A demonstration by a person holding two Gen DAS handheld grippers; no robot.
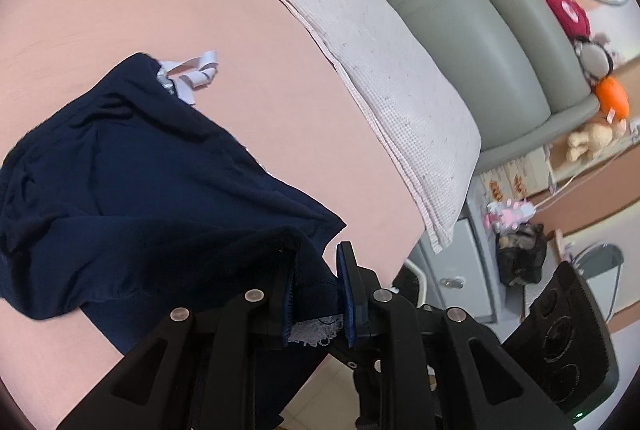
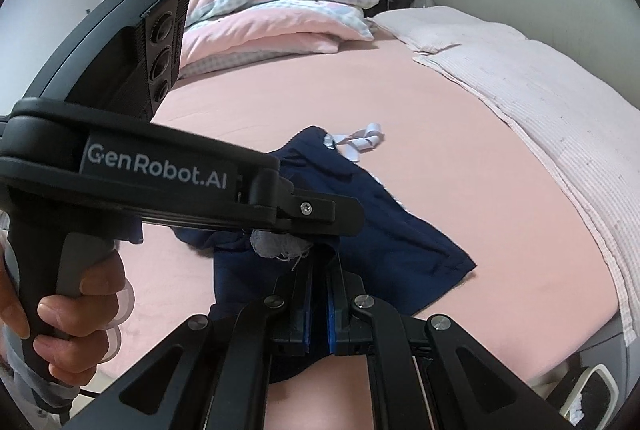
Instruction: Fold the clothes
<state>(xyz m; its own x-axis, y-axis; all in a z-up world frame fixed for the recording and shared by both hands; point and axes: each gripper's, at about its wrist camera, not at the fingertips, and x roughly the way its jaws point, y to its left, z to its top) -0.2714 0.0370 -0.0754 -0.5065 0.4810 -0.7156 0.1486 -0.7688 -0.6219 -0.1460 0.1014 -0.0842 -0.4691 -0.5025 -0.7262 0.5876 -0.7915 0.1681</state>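
Observation:
A navy blue garment [image 1: 132, 190] with white lace trim and a white label lies crumpled on the pink bed [image 1: 160, 2]. My left gripper [image 1: 318, 294] is shut on a lifted edge of the navy garment, with white lace [image 1: 318, 334] showing between its blue pads. In the right wrist view the same garment [image 2: 384, 230] spreads ahead. My right gripper [image 2: 319, 294] is shut on another edge of it. The left gripper's black body [image 2: 160, 174] crosses just in front, held by a hand [image 2: 72, 306].
A pale checked pillow [image 1: 380, 70] lies along the grey padded headboard [image 1: 472, 14]. Folded pink quilts [image 2: 276, 18] are stacked at the far side of the bed. Plush toys [image 1: 568, 14] hang by the headboard. A nightstand [image 1: 460, 262] stands off the bed edge.

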